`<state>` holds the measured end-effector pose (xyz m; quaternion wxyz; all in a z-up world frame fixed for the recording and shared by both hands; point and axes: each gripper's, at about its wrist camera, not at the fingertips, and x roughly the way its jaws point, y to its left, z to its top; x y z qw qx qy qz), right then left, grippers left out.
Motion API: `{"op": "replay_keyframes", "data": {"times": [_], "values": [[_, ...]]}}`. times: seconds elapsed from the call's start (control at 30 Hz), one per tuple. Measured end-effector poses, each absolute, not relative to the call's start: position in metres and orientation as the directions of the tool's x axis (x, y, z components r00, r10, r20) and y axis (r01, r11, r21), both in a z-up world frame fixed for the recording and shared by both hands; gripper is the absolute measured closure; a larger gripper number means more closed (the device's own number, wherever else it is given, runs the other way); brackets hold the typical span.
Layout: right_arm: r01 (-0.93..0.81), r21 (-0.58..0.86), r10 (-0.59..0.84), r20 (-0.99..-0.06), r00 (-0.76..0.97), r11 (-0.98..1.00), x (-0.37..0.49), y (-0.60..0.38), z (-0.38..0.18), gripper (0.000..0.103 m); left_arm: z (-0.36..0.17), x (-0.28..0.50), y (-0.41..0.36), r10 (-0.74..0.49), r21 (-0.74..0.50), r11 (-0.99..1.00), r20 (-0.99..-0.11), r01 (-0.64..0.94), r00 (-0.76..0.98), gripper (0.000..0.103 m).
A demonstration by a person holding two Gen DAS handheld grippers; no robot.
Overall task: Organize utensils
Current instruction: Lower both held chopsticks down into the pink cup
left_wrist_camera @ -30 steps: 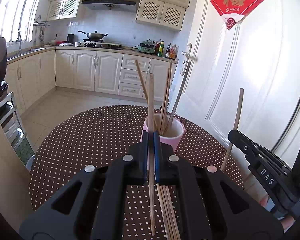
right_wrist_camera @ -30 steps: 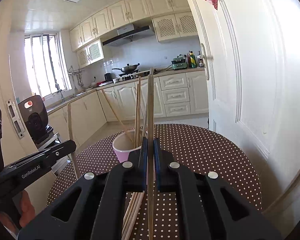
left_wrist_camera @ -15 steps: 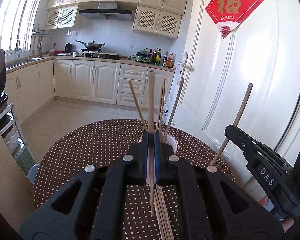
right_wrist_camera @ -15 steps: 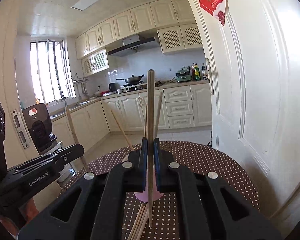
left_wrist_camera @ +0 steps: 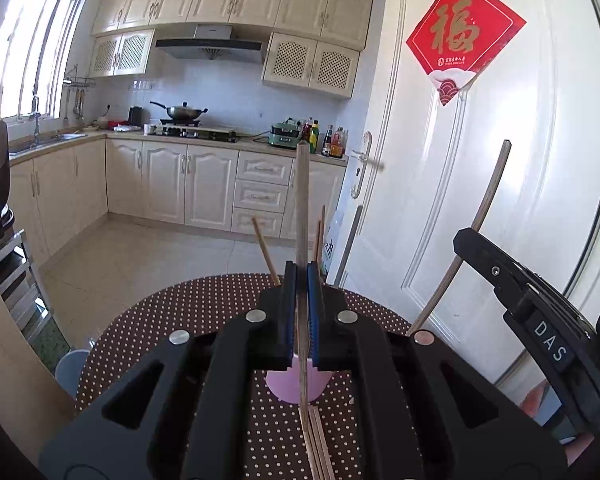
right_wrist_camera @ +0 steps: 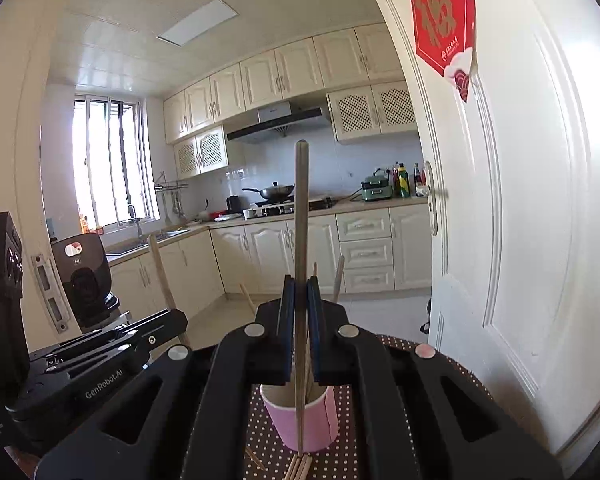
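Pale wooden chopstick (left_wrist_camera: 302, 208) upright; pink cup (right_wrist_camera: 300, 420).

The grippers hid most of the pink cup (left_wrist_camera: 292, 384), and the frame edge cut off the loose chopsticks (left_wrist_camera: 320, 452).

Kitchen interior, daylit. Cream panelled wall cabinets (left_wrist_camera: 236, 0) run above a white tiled wall; lattice-front units flank a range hood (left_wrist_camera: 210, 45). Below, matching base cabinets (left_wrist_camera: 172, 188) and a drawer stack (left_wrist_camera: 262, 192) carry a worktop (left_wrist_camera: 236, 142) bearing a hob with a wok (left_wrist_camera: 184, 112), a green appliance (left_wrist_camera: 286, 136) and bottles (left_wrist_camera: 332, 142). A barred window (left_wrist_camera: 28, 40) at left admits bright light over a sink (left_wrist_camera: 48, 140). The floor (left_wrist_camera: 140, 248) is pale tile. A white panelled door (left_wrist_camera: 500, 200) at right bears a red diamond decoration (left_wrist_camera: 464, 40). A flat ceiling light panel (right_wrist_camera: 198, 26) sits in the tiled ceiling. The counter (left_wrist_camera: 180, 320) wears a brown dotted cloth.
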<state>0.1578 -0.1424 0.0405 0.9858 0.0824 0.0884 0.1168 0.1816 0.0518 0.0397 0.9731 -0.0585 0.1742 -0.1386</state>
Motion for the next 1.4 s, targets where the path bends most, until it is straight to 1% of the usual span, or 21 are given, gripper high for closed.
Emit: {"op": "replay_keyframes", "data": {"times": [0.43,0.7,1.0,1.4], "values": [[-0.212,0.196,0.235,-0.105,0.966,0.958,0.169,-0.148,0.058,0.098,0.068,0.186,0.048,-0.277,-0.134,0.959,-0.251,0.25,0.928,0.097],[-0.201,0.208,0.222,-0.08,0.972,0.957,0.177,-0.155,0.062,0.098,0.075,0.194,0.046,-0.278,-0.14,0.958,-0.226,0.251,0.934,0.097],[-0.194,0.227,0.216,-0.077,0.973,0.954,0.187,-0.157,0.061,0.098,0.08,0.202,0.043,-0.271,-0.14,0.959,-0.21,0.246,0.939,0.097],[-0.197,0.235,0.226,-0.105,0.968,0.952,0.207,-0.152,0.051,0.098,0.077,0.218,0.035,-0.25,-0.115,0.966,-0.214,0.23,0.944,0.097]]}}
